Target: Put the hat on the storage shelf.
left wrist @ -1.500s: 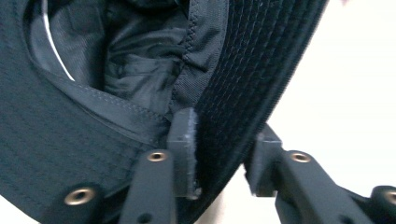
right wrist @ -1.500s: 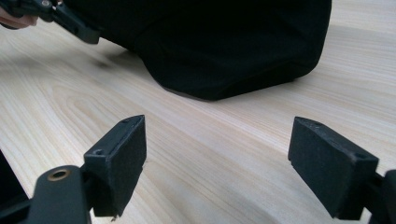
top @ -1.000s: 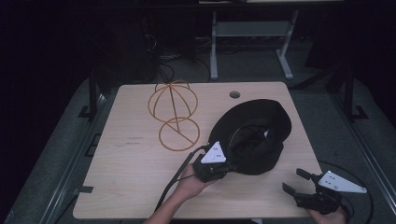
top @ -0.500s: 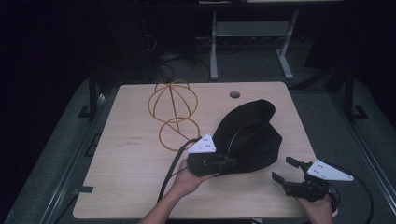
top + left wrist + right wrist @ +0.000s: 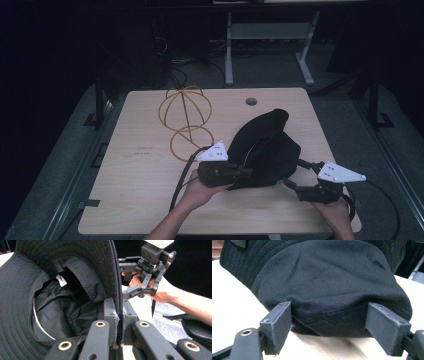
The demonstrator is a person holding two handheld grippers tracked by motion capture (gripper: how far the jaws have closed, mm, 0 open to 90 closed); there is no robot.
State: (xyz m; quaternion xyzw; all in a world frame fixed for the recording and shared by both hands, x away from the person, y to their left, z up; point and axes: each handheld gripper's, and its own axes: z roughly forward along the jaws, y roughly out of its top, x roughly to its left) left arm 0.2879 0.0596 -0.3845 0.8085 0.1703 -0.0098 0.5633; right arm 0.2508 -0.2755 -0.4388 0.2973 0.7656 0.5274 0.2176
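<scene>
My left gripper [image 5: 240, 172] clamps the brim of the black hat [image 5: 267, 150], tipped up near the table's [image 5: 135, 200] front edge, so my right gripper [image 5: 295, 172], whose wide jaws just began closing, should bite the crown squarely.

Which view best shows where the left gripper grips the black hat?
The left gripper view: the left gripper is shut on the brim of the black hat, with the lining visible. The high view shows the hat raised off the table. The right gripper view shows the crown's outside.
</scene>
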